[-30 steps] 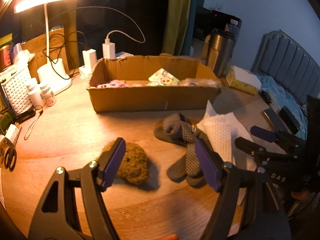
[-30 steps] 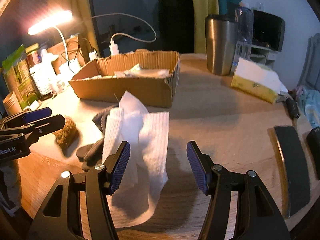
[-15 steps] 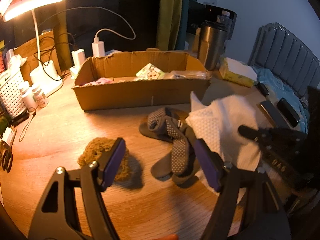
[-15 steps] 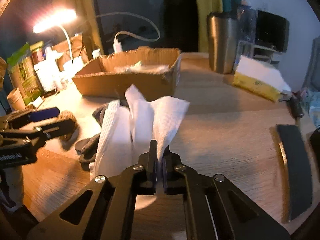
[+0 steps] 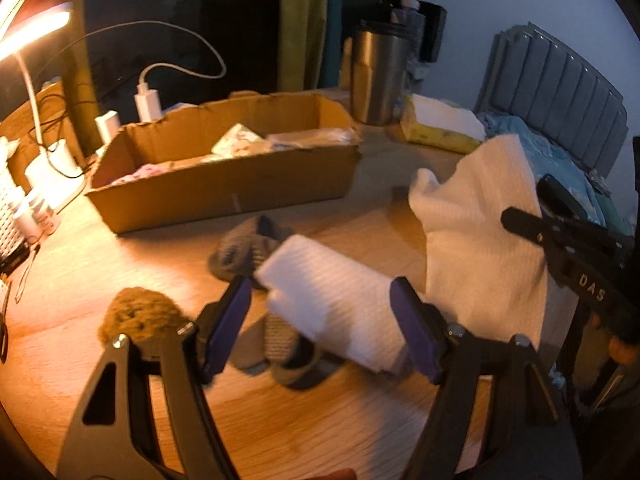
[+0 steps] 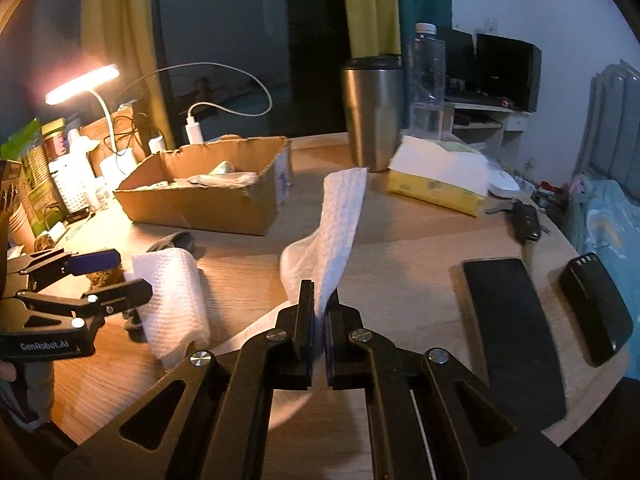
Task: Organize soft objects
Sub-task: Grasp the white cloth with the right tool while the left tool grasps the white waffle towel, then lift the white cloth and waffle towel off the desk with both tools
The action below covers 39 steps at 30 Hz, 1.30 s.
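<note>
Right hand-held gripper (image 6: 319,332) is clamped on the white paper towel (image 6: 332,236), lifted off the counter (image 6: 400,248). Cardboard box (image 6: 208,200) lies far-left of it. Left hand-held gripper (image 5: 320,320), wide apart, brackets the towel's hanging end, probably not touching.

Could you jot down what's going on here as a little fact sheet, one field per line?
setting: round wooden table under lamp light
right claw: shut on a white paper towel, lifted
left claw: open, a folded white paper towel between its fingers
also on table: grey socks, brown knitted piece
cardboard box: open, some packets inside
</note>
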{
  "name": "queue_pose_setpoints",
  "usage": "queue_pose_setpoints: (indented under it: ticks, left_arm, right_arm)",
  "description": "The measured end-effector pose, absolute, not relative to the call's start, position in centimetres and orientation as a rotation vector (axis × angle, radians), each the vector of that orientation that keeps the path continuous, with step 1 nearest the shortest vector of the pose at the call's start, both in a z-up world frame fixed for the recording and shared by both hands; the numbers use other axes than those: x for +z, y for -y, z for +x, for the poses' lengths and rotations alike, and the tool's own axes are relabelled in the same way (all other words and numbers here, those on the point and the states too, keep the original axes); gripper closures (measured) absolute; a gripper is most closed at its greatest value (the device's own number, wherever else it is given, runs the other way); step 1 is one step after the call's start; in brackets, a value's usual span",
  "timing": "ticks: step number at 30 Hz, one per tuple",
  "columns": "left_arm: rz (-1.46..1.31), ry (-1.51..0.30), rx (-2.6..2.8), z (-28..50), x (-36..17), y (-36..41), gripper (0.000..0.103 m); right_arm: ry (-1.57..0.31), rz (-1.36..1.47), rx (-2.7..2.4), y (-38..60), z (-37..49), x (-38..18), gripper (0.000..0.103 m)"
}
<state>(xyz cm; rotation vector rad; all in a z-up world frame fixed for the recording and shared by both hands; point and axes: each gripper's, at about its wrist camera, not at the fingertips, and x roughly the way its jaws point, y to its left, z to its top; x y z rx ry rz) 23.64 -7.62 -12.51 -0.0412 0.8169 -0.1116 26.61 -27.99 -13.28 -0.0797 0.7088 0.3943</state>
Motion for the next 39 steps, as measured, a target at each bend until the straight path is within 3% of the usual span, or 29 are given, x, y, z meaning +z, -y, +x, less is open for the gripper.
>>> queue_pose_setpoints:
  ticks: [11, 13, 14, 15, 21, 28, 33, 37, 39]
  left_arm:
    - [0.037, -0.892, -0.116, 26.4, -15.3, 11.4, 0.029]
    - [0.058, -0.908, -0.105, 26.8, -16.0, 11.8, 0.029]
    - [0.069, -0.918, -0.099, 27.0, -16.3, 11.9, 0.029]
    - [0.077, -0.924, -0.094, 27.1, -16.6, 12.0, 0.028]
    - [0.06, -0.91, -0.093, 27.2, -16.7, 11.7, 0.026]
    - [0.057, -0.9, -0.103, 27.2, -16.9, 11.6, 0.03]
    - [0.064, -0.896, -0.128, 26.9, -16.6, 12.0, 0.06]
    - [0.109, -0.884, -0.149, 26.4, -16.2, 13.0, 0.07]
    - [0.111, -0.882, -0.153, 26.2, -16.0, 13.1, 0.071]
  right_arm:
    - [-0.751, -0.104, 0.427, 29.4, 27.1, -14.8, 0.096]
    - [-0.756, -0.12, 0.444, 29.0, 27.1, -15.1, 0.076]
    - [-0.756, -0.125, 0.452, 28.8, 27.2, -15.2, 0.056]
    - [-0.752, -0.126, 0.461, 28.7, 27.1, -15.2, 0.047]
    - [-0.746, -0.198, 0.528, 27.5, 26.8, -15.5, 0.038]
    - [-0.793, -0.343, 0.529, 24.9, 26.8, -18.1, 0.037]
    - [-0.819, -0.303, 0.543, 25.2, 27.2, -18.4, 0.039]
    - [-0.808, -0.293, 0.561, 24.9, 26.8, -18.3, 0.065]
    - [-0.803, -0.29, 0.56, 24.7, 26.7, -18.1, 0.088]
